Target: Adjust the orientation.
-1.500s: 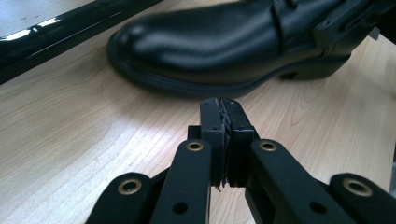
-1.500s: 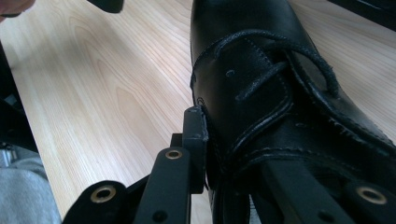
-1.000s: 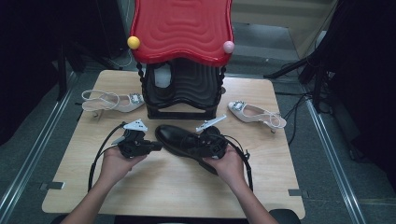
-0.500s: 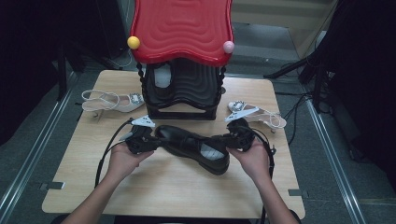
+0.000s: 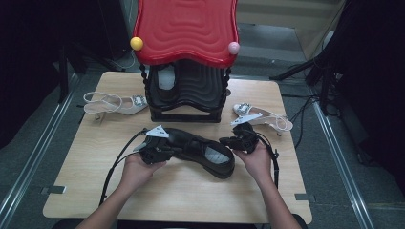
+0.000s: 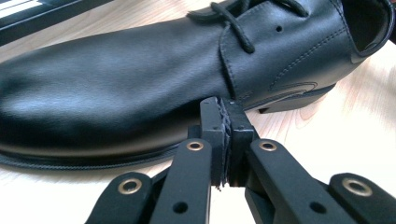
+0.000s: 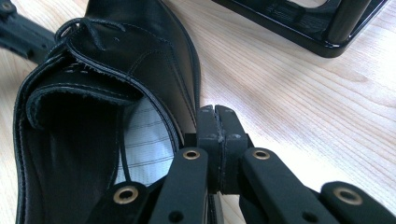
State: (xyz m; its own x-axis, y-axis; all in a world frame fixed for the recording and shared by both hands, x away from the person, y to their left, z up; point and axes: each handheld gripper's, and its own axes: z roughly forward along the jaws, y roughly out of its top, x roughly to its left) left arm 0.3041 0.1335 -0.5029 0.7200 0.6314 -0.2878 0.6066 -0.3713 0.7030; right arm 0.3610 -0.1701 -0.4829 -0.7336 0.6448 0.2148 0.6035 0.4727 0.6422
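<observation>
A black lace-up leather shoe (image 5: 203, 153) lies on the wooden table (image 5: 191, 200), toe to the left and heel to the front right. My left gripper (image 5: 165, 150) is at the toe end. In the left gripper view its jaws (image 6: 225, 116) are shut pad to pad with nothing between them, right by the shoe's (image 6: 116, 84) side above the sole. My right gripper (image 5: 227, 141) is at the heel end. Its jaws (image 7: 216, 122) are shut and empty, just outside the rim of the shoe's (image 7: 93, 93) opening.
A shoe rack with a red wavy top (image 5: 186, 28) and black shelves (image 5: 186, 93) stands at the back middle of the table. A white sandal (image 5: 114, 103) lies to its left and another (image 5: 262, 117) to its right. Cables trail from both grippers.
The right gripper has moved rightward off the top of the shoe to its heel end. The left gripper has shifted a little right, closer to the toe. The shoe has barely shifted.
</observation>
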